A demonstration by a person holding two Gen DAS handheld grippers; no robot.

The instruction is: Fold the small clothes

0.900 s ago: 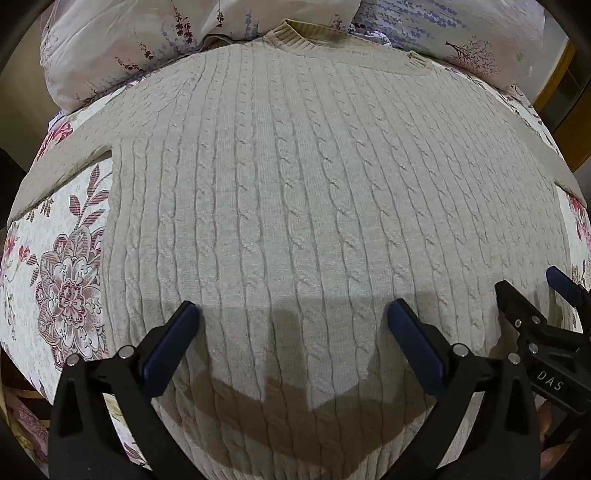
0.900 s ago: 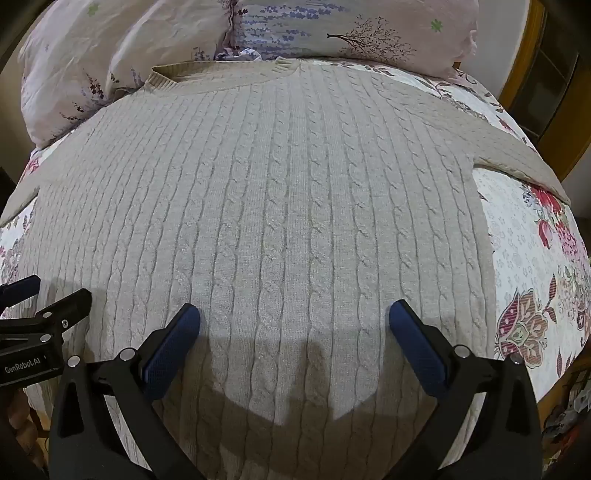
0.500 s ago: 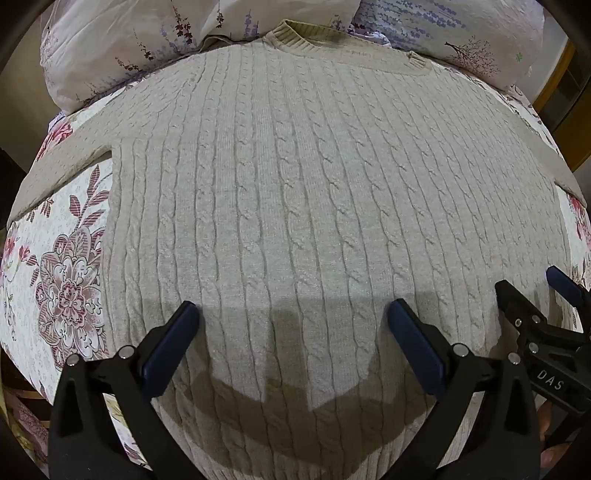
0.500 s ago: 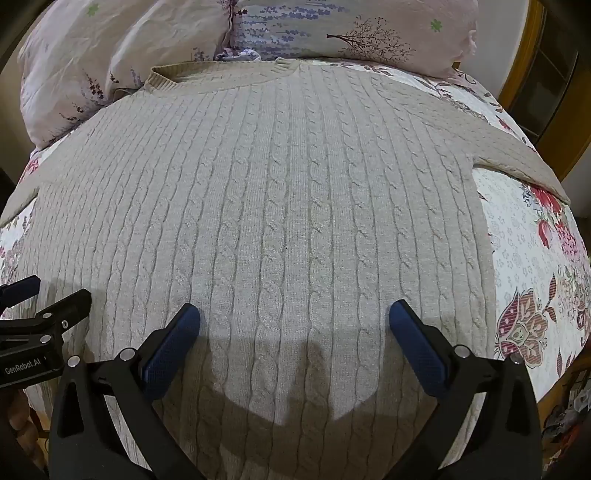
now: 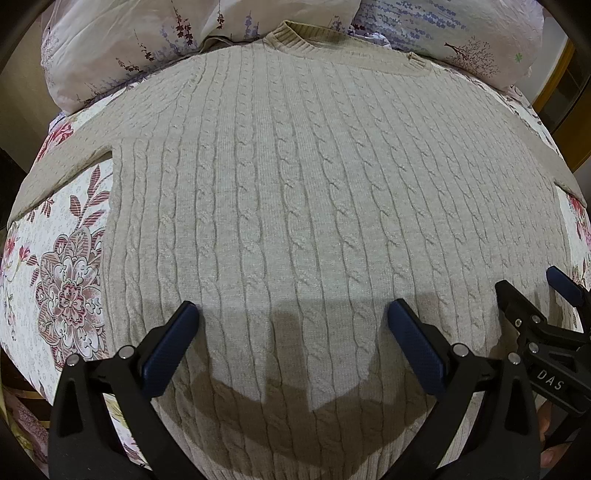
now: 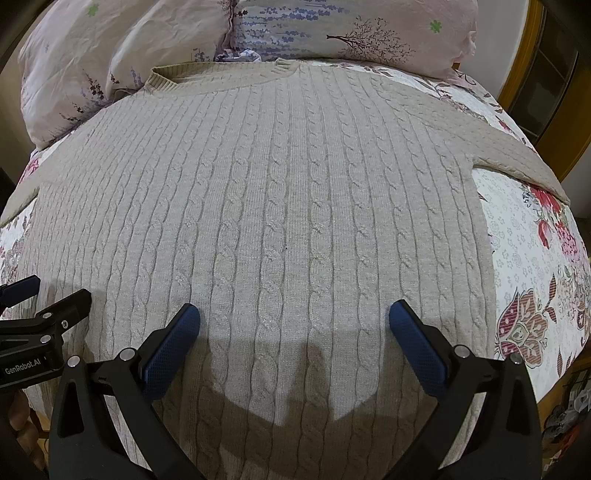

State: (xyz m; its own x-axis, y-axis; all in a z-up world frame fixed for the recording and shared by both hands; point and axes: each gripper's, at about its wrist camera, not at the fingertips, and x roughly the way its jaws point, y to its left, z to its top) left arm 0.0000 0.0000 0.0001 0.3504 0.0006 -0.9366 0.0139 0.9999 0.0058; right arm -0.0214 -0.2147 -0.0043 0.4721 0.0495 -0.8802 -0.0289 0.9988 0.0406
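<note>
sweater (image 5: 295,206) flat under both spread claws; doorframe (image 6: 517,74) clearer in right view.

matt cable-knit wool sweater (image 5: 295,206)

A floral bedspread (image 5: 66,280) fills the frame's lower left; pale flowered pillows (image 6: 332,29) line the top edge, wooden frame (image 6: 517,74) upper right.

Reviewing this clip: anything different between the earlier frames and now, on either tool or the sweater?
Nothing visibly changed. The left tool and the right tool hang open above the lower part of the beige cable-knit sweater, gripping nothing. The sweater lies spread flat on the floral bedspread, collar toward the pillows, as it did before.
</note>
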